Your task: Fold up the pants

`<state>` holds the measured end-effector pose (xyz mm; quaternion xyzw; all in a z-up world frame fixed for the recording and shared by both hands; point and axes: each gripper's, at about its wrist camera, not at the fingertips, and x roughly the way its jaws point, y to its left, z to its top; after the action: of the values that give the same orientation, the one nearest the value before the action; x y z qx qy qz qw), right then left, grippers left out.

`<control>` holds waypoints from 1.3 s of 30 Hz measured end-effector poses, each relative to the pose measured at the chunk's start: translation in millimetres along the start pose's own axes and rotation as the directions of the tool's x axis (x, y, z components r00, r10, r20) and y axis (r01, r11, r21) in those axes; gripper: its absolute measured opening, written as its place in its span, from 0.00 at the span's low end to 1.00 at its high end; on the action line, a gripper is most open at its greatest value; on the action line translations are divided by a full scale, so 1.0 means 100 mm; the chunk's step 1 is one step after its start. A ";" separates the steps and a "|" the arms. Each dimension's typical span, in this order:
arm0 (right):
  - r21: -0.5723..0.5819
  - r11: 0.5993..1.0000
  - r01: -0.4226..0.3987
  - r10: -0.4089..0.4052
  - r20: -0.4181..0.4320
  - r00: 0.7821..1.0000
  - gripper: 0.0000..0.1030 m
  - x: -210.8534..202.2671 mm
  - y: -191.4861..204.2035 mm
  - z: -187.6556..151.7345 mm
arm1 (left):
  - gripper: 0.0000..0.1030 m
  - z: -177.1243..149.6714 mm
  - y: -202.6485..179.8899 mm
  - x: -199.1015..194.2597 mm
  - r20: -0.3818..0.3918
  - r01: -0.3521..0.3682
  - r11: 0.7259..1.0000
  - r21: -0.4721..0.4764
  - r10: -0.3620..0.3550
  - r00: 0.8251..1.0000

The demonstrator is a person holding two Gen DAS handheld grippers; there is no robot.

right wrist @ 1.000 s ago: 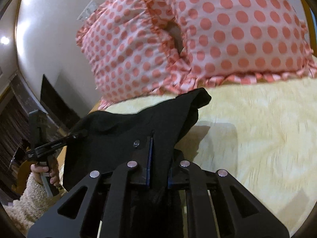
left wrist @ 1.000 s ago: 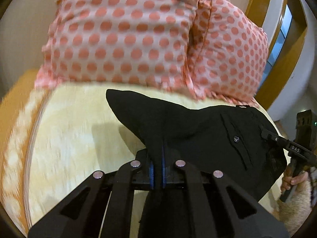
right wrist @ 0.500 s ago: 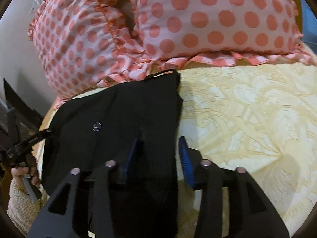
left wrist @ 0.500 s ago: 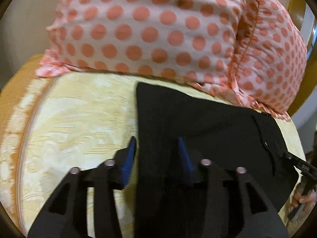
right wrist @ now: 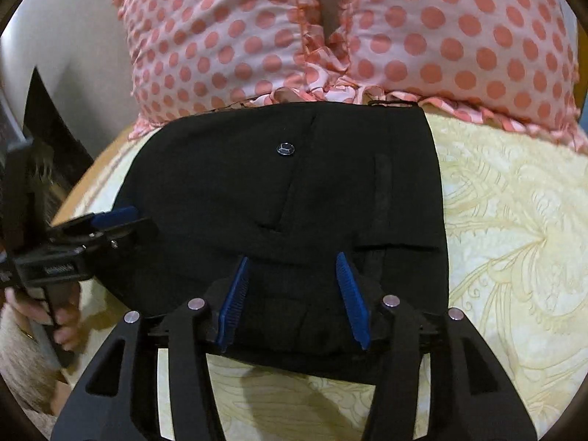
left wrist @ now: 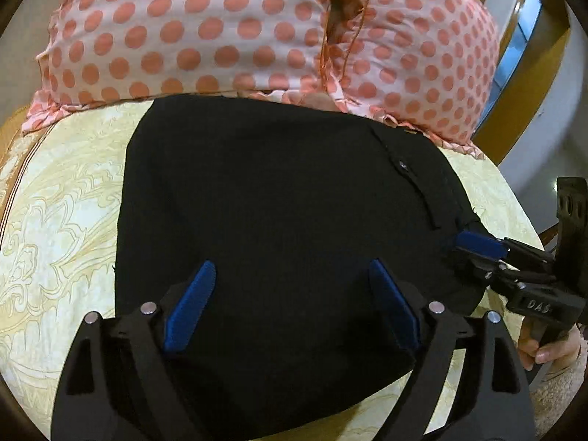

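Folded black pants (left wrist: 279, 228) lie flat on the yellow patterned bed (left wrist: 62, 220), their far edge touching two pink polka-dot pillows (left wrist: 205, 29). The left claw (left wrist: 290, 301) hangs over the pants with jaws spread wide, gripping nothing. The right claw (right wrist: 292, 296) is likewise parted above the cloth, a button (right wrist: 286, 149) beyond it.

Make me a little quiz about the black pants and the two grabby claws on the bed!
1. True or false: the left gripper is clamped shut on the black pants.
2. What lies right behind the pants? A) polka-dot pillows B) a wooden chair C) a laundry basket
3. Fill in: the pants lie on a ____ patterned bedspread.

Key:
1. False; its jaws are spread open, and so are those of the right gripper.
2. A
3. yellow
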<state>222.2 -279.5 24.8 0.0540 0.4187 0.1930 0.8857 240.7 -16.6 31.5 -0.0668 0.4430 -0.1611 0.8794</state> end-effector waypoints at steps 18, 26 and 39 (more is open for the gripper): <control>-0.051 0.978 0.201 -0.188 0.185 0.964 0.88 -0.56 0.71 -1.15 | 0.95 -1.43 -0.24 -0.89 0.139 -0.251 0.967 -0.045 0.255 0.957; -0.060 0.974 0.218 -0.203 0.195 0.960 0.92 -0.51 0.89 -1.35 | 0.98 -1.65 -0.37 -0.91 0.159 -0.316 0.949 0.010 0.311 0.937; -0.026 0.959 0.283 -0.269 0.244 0.932 0.99 -0.48 0.93 -1.49 | 0.98 -1.77 -0.42 -0.95 0.222 -0.356 0.934 -0.010 0.349 0.910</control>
<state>53.2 -222.3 -12.7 -0.0094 0.3069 0.0714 0.9490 36.2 -19.0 8.5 0.0101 0.3451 0.0018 0.9385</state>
